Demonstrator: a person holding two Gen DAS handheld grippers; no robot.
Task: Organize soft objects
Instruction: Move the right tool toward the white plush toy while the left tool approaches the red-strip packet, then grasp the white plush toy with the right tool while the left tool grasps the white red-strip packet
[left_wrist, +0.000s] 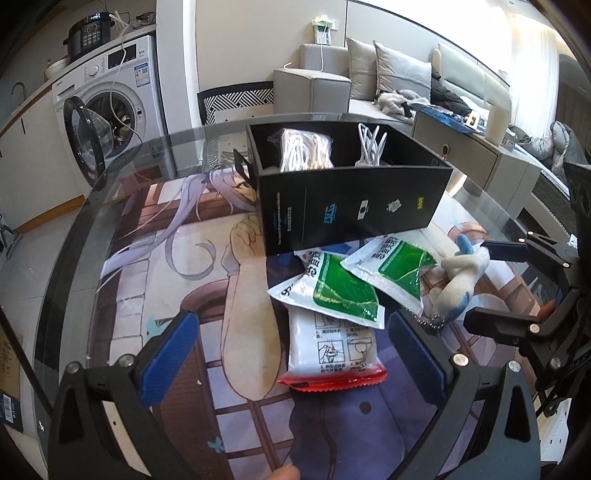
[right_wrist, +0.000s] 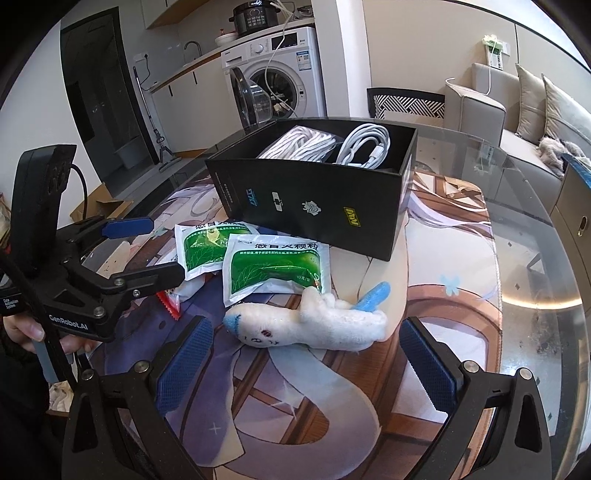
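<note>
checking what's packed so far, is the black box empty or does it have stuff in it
Partly filled: the open black box holds a bagged white rope bundle and a coiled white cable.

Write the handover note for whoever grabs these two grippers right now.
Left gripper: open, empty, over the white pack with the red edge.
Right gripper: open, empty, just short of the plush toy.
Done: bagged white rope and white cable lie in the black box.
Left: two green sachets, the red-edged pack and the plush, all on the mat beside the box.
</note>
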